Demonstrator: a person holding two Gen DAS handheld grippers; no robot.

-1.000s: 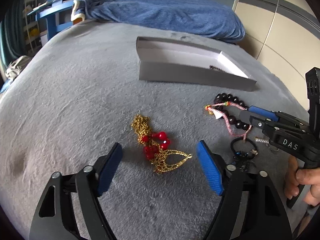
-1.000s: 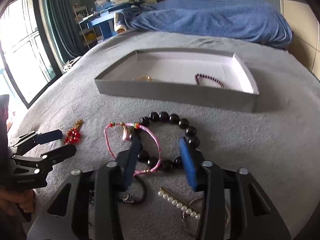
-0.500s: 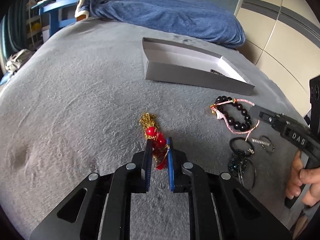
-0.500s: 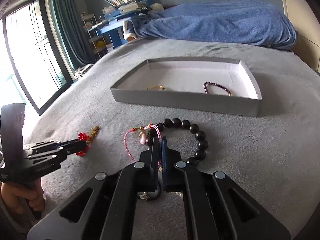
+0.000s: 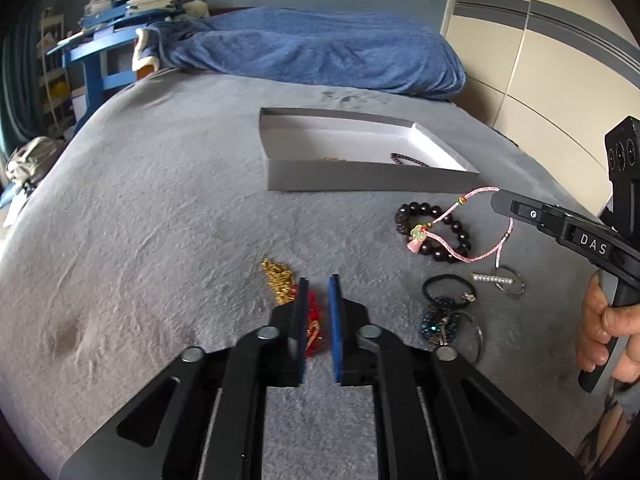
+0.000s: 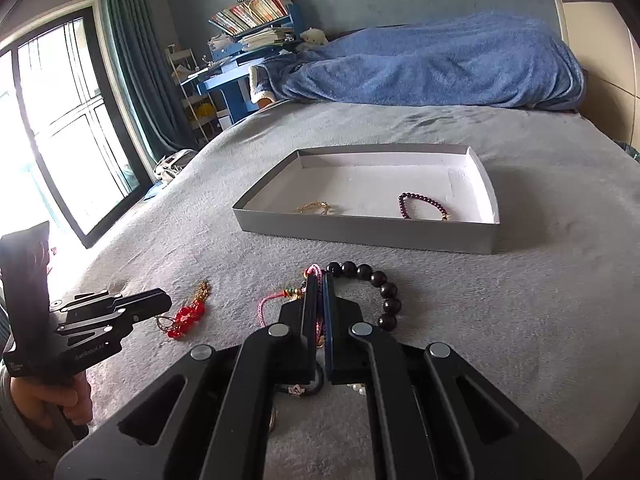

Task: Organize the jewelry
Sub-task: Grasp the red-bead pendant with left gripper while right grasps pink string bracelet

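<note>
We hold the left gripper [image 5: 317,312] low over the grey blanket [image 5: 160,220], its blue pads [image 5: 333,320] closed in on the red-bead and gold-chain piece [image 5: 312,320]; the red beads sit pinched between the pads while the gold chain trails out ahead and to the left onto the blanket. In the right wrist view that same piece [image 6: 186,314] hangs at the tip of the left gripper [image 6: 160,304], its lower beads touching or nearly touching the fabric. Our right gripper [image 6: 319,300] is clamped on the pink cord bracelet [image 6: 266,308], and from the left wrist view the cord [image 5: 472,220] stretches taut up to the gripper tip [image 5: 498,200], one end draped across the black bead bracelet [image 5: 432,232] that lies on the blanket. Just beyond stands the shallow grey box [image 6: 360,234], holding a dark purple bead bracelet [image 6: 422,206] toward its right side and a thin gold chain [image 6: 316,208] toward its left. Near the right gripper on the blanket lie a black hair tie [image 5: 448,290], a pearl hair clip [image 5: 492,278] and a blue beaded piece [image 5: 440,322].
</note>
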